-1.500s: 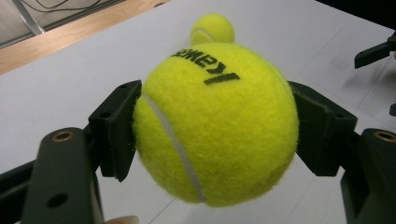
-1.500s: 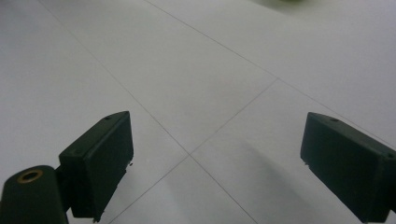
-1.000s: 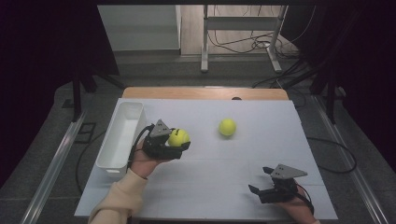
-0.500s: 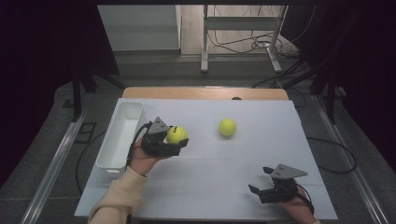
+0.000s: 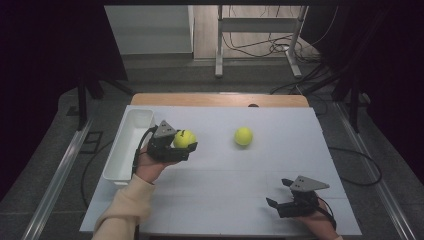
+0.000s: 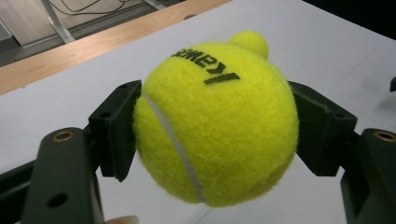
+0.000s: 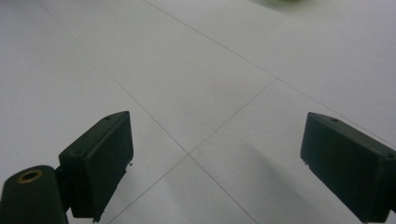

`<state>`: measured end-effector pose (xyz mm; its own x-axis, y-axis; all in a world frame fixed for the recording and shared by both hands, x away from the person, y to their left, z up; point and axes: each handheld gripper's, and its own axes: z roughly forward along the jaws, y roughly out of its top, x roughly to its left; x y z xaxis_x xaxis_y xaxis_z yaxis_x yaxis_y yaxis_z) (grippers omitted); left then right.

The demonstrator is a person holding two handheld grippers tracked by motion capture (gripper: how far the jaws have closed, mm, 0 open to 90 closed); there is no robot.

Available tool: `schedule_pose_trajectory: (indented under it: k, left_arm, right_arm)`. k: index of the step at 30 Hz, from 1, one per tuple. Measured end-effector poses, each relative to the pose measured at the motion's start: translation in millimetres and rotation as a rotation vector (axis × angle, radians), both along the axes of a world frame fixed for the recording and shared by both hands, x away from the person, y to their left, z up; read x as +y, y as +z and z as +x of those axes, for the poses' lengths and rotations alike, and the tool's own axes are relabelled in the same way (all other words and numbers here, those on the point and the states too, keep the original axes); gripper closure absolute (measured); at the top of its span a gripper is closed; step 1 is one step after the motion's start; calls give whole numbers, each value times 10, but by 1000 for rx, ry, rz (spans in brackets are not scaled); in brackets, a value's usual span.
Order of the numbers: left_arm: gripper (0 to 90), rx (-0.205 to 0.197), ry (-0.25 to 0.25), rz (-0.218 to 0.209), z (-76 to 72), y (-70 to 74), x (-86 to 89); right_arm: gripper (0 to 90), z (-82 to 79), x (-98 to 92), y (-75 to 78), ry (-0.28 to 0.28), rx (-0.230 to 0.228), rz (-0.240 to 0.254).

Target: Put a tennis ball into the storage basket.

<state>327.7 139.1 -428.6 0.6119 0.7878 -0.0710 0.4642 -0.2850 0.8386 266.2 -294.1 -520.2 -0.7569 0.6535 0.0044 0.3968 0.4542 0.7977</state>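
Note:
My left gripper [image 5: 186, 144] is shut on a yellow-green tennis ball [image 5: 184, 139] and holds it just above the white table, right of the white bin. In the left gripper view the ball [image 6: 215, 122] sits squeezed between both black pads, its black lettering facing up. A second tennis ball [image 5: 243, 136] lies free on the table farther right; its top peeks over the held ball [image 6: 250, 41]. My right gripper [image 5: 280, 196] rests low near the table's front right, jaws wide apart over bare table [image 7: 215, 135], nothing between them.
A long white bin [image 5: 129, 144] stands along the table's left side, next to my left hand. The white tabletop [image 5: 240, 180] ends in a wooden strip [image 5: 220, 100] at the far edge. Beyond it are floor, cables and a metal stand.
The left gripper with the tennis ball has drifted slightly left toward the bin. The right gripper and the loose ball have stayed put.

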Motion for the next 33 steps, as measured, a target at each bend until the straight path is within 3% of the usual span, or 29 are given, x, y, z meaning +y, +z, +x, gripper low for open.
schedule_pose_trajectory:
  k: [14,33]
  left_arm:
    - [261,-3,64,-10,115,60,183]
    - [261,9,142,15,263,126,409]
  right_arm:
    - [98,1,-2,1,-1,1,3]
    - [98,4,0,2,0,1,6]
